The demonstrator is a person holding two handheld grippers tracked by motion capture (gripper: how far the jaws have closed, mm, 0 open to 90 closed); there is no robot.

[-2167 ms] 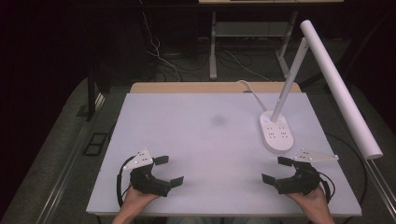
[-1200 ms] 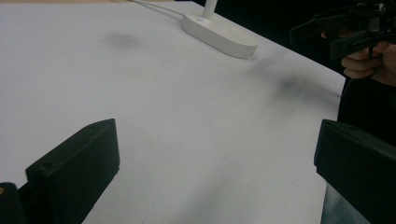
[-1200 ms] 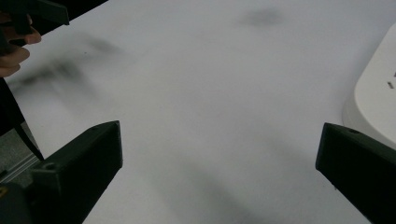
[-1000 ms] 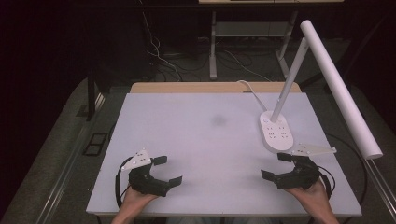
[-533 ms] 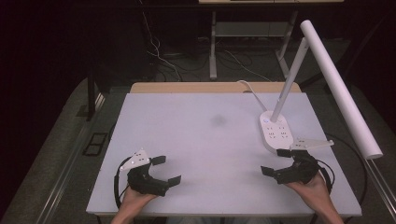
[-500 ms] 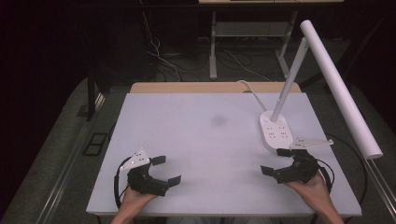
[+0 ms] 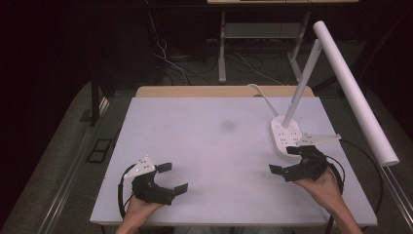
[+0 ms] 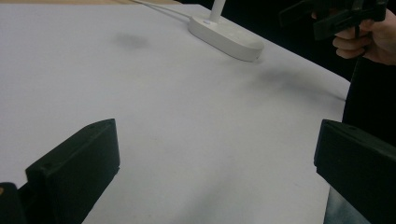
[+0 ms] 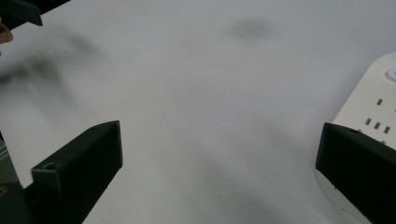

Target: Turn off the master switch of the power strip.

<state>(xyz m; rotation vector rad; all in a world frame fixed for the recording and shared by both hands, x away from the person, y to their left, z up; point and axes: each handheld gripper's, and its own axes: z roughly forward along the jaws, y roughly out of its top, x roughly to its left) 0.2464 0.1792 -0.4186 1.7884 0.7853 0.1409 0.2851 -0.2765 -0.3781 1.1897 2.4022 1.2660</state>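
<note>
The left gripper (image 7: 168, 177) sits wide open at 7 o'clock on the table (image 7: 204, 146), holding nothing. The right gripper (image 7: 286, 160) is wide open too, at 4 o'clock. The lamp base (image 7: 286, 139) is just past it, at 2 o'clock. Go slow, aim at the base.
</note>
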